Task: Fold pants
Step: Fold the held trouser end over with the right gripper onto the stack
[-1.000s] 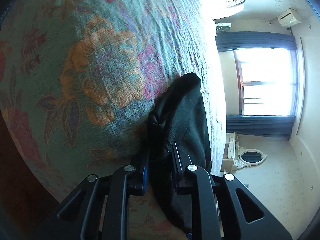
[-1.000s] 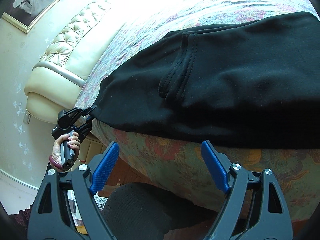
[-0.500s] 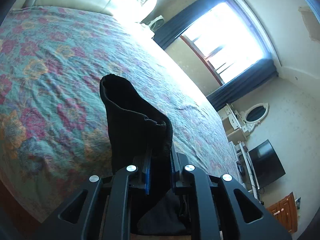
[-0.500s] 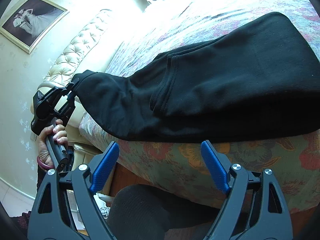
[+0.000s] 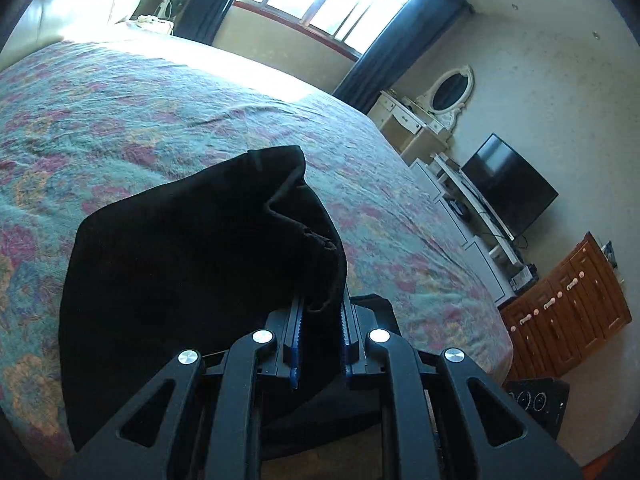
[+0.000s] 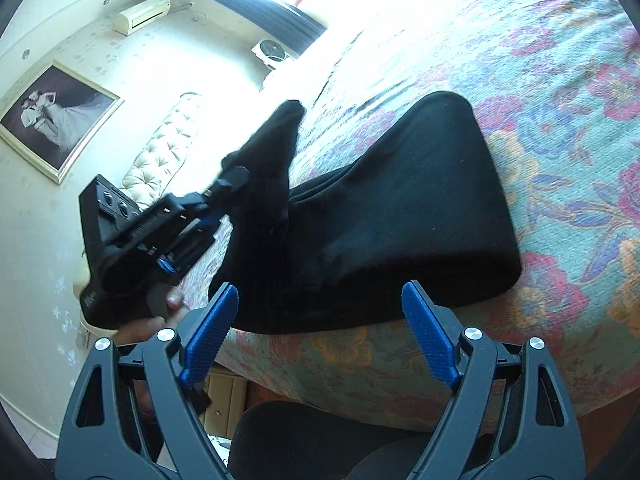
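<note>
We see the black fleece pants lying near the edge of the bed with the floral green-and-pink bedspread, one end raised off the cover. Our left tool is clamped narrow on a bunched fold of that raised end, its blue pads mostly buried in cloth. From the right wrist view, the left tool appears blurred, and the hand under it is largely hidden. Our right tool stands wide, blue pads well apart with nothing between them, just short of the pants at the bed's edge. How many layers the pants form we cannot tell; the dark cloth swallows its seams.
</note>
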